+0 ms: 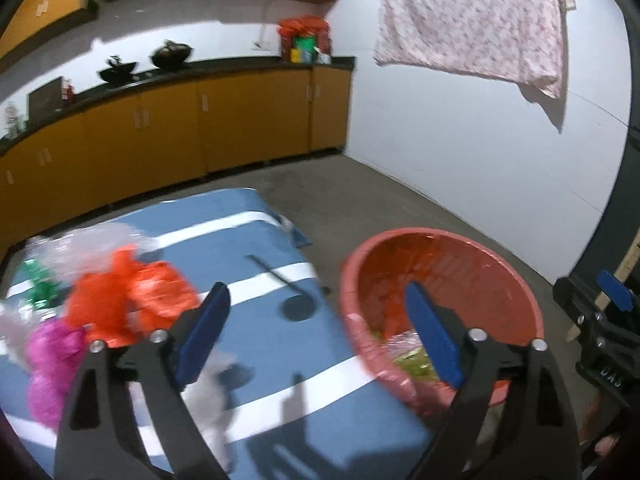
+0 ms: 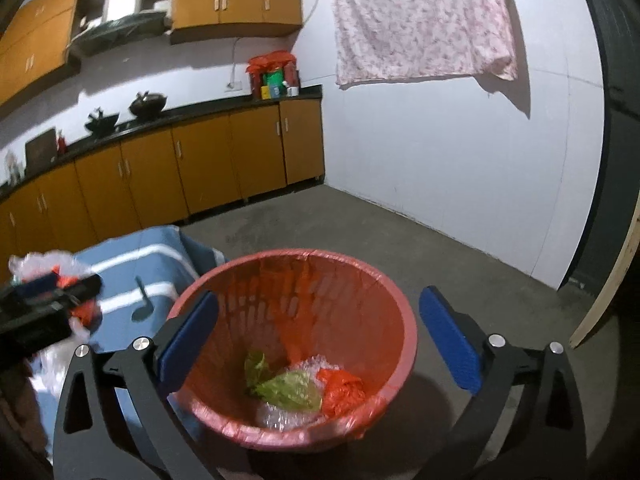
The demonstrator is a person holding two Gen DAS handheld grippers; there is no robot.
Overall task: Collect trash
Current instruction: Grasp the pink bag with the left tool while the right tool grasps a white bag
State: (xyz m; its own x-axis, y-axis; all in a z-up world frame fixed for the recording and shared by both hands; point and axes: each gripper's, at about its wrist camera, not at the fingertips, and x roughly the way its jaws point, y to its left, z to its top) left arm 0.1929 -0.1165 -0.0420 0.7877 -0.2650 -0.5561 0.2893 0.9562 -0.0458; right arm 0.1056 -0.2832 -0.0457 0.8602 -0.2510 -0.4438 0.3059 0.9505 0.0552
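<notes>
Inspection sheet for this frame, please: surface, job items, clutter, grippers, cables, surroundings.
Surface: blue cloth with white stripes over a low table.
Job's things: red plastic basket with red liner on the floor, holding green, clear and orange wrappers; pile of orange, pink, green and clear plastic trash on the cloth.
Clutter: nothing seen beyond that pile.
Grippers: left hand-held gripper open, empty; right hand-held gripper open, empty, above the basket.
Cables: nothing seen.
Surroundings: orange kitchen cabinets, pink floral cloth hanging on the wall, grey concrete floor.

The round red plastic bin [image 2: 296,344] stands on the grey concrete floor [image 2: 400,232], right of my blue white-striped cloth-covered table [image 1: 264,344]. Crumpled plastic wrappers [image 1: 120,300] lie on the table; more crumpled wrappers [image 2: 304,392] lie in the bin.
</notes>
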